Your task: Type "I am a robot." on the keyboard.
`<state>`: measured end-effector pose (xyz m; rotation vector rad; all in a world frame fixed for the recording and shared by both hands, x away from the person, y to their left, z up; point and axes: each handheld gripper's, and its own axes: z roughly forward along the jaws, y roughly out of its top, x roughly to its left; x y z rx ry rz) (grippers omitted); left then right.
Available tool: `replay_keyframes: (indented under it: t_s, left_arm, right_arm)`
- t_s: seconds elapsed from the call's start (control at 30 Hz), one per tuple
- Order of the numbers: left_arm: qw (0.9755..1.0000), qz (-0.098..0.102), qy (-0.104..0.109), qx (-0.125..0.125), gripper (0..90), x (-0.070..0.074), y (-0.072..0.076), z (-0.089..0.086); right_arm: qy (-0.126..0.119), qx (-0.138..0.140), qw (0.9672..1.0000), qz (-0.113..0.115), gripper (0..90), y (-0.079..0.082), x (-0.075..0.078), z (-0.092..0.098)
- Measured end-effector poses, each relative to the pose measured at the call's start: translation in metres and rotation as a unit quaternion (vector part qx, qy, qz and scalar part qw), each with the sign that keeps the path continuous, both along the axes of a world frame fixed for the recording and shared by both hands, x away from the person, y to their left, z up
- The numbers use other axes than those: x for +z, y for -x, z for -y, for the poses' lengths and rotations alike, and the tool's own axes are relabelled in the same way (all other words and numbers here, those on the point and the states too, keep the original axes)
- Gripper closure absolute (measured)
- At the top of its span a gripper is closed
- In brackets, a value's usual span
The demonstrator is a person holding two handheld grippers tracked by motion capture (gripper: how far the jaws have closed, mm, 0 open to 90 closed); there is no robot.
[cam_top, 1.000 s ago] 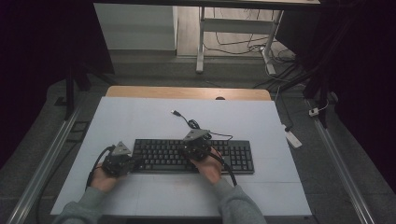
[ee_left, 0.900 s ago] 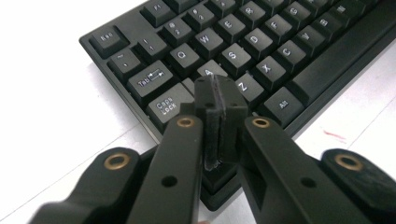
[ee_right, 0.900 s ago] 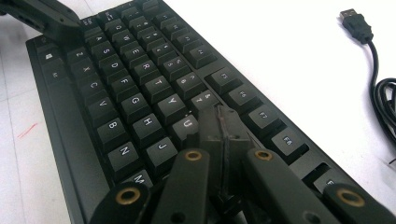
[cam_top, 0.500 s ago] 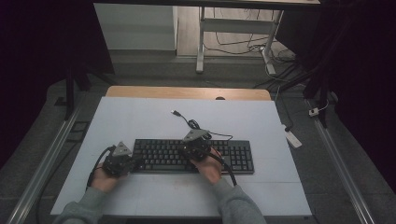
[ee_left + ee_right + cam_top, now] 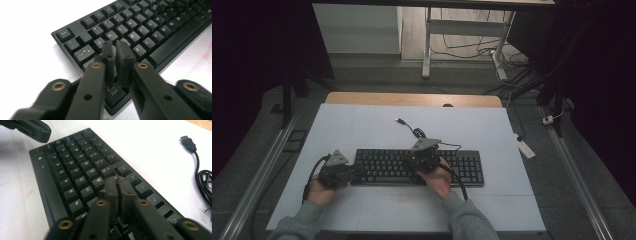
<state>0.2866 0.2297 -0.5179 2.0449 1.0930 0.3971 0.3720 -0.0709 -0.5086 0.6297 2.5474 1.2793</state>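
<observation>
Black keyboard (image 5: 419,168) lies flat on white table (image 5: 362,125), long side across, nearer the person's edge, roughly centred. Its cable (image 5: 424,135) runs off the back edge, coils a bit, ends in a loose USB plug (image 5: 400,121) lying on the table.

L gripper (image 5: 357,171) at the keyboard's left end, held in L hand (image 5: 319,190), pointing right along the board. In left gripper view its tips (image 5: 117,48) sit over the A/S key area, near Tab and Ctrl; jaws nearly pressed together, thin slit between pads, nothing pinched. Jaws have just been opening a touch. Can't tell if tips touch the keys.

R gripper (image 5: 422,162) over the keyboard's middle, R hand (image 5: 439,180) behind it, resting at the front edge. In right gripper view tips (image 5: 117,185) are above the keys right of Y/H, by the U/J spot; jaws almost together, narrow gap, nothing between. Also just opened slightly. Contact w/ keys unclear.

Right gripper view also shows L gripper's body at top left, past the far end of the board, plus USB plug and cable coil at right.

Both sleeves grey. Reddish marks on the table beside the front edge of the keyboard.
</observation>
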Motion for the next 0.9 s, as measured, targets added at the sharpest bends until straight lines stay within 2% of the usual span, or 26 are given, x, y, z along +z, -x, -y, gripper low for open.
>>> replay_keyframes:
  t_s: [0.23,0.33,0.43,0.53,0.6,0.73,0.87,0.9]
  left_arm:
    - [0.9998,-0.001,0.021,0.004,65.5,0.002,0.0,-0.002]
    - [0.9997,-0.001,0.023,0.005,57.8,0.002,0.0,-0.003]
    - [0.9996,-0.001,0.025,0.01,54.2,0.002,0.0,-0.003]
    - [0.9995,-0.001,0.027,0.014,48.7,0.003,0.0,-0.004]
    - [0.9995,-0.001,0.029,0.014,47.8,0.003,-0.001,-0.005]
    - [0.9993,-0.006,0.033,0.017,43.5,0.003,-0.001,-0.005]
    - [0.9993,-0.006,0.033,0.016,40.4,0.004,-0.001,-0.005]
    - [0.9992,-0.006,0.034,0.018,39.3,0.004,-0.001,-0.005]
  right_arm:
    - [-0.012,-0.006,0.9999,-0.004,70.6,0.001,0.006,0.009]
    - [-0.016,-0.012,0.9998,-0.003,66.5,0.004,0.009,0.02]
    - [-0.019,-0.016,0.9997,-0.002,65.5,0.006,0.01,0.027]
    - [-0.022,-0.027,0.9994,-0.002,63.8,0.012,0.013,0.044]
    - [-0.023,-0.029,0.9993,0.0,63.4,0.013,0.013,0.049]
    - [-0.023,-0.043,0.9988,0.001,61.6,0.019,0.014,0.07]
    - [-0.021,-0.058,0.9981,0.008,60.8,0.028,0.016,0.093]
    - [-0.019,-0.067,0.9975,0.011,60.6,0.033,0.017,0.105]
